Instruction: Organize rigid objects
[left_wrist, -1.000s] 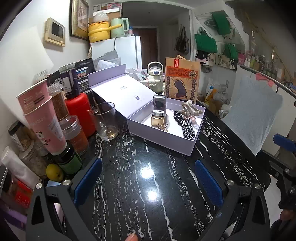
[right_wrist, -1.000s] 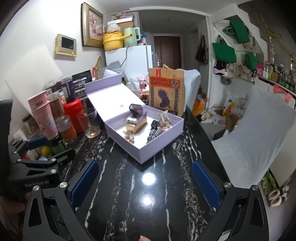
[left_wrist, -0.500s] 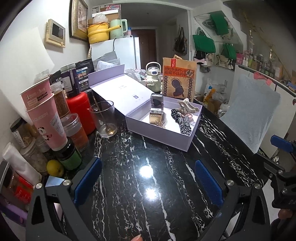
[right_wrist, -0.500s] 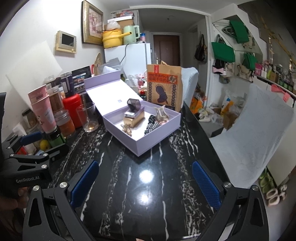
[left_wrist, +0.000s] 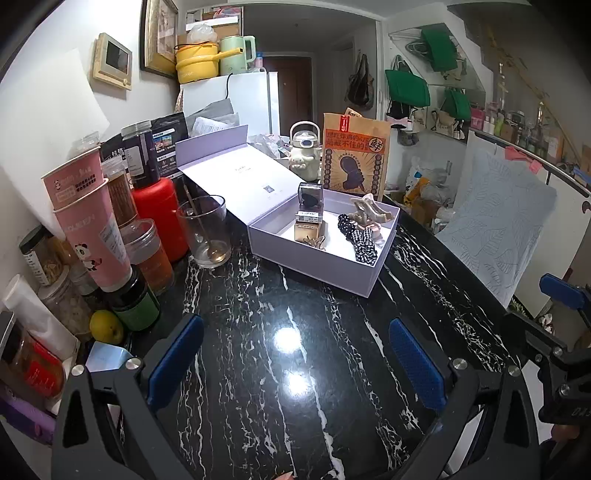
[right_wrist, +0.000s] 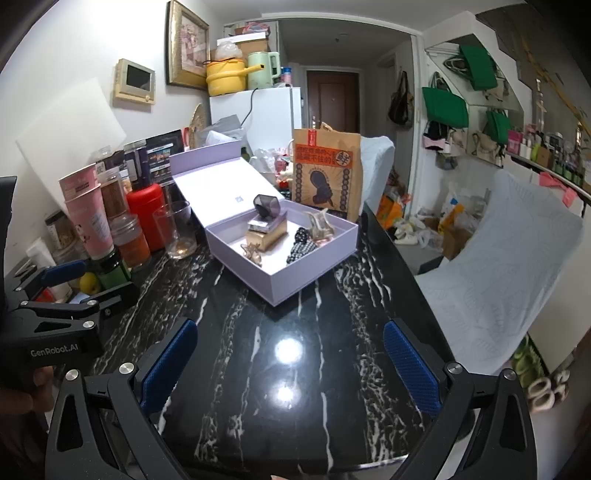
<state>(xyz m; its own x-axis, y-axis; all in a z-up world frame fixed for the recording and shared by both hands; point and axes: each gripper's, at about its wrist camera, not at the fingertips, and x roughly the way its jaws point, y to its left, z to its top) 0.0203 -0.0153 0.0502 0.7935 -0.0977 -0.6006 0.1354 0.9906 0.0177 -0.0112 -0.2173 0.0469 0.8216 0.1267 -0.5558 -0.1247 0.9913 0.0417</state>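
You see a lilac box (left_wrist: 314, 264) on the black, white-veined table (left_wrist: 258, 387), with a black-and-white checked hair tie (left_wrist: 364, 242) inside. To the left stand a red canister (left_wrist: 159, 218) and pink cups (left_wrist: 86, 221).

Both grippers (left_wrist: 295, 358) (right_wrist: 290, 356) were black w/ blue textured finger pads (right_wrist: 412, 367), silver screws (right_wrist: 126, 368); left gripper body read "GenRobot.AI".

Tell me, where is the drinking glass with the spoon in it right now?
In the left wrist view the drinking glass stands on the black marble table, left of the open lilac box and just right of the red canister.
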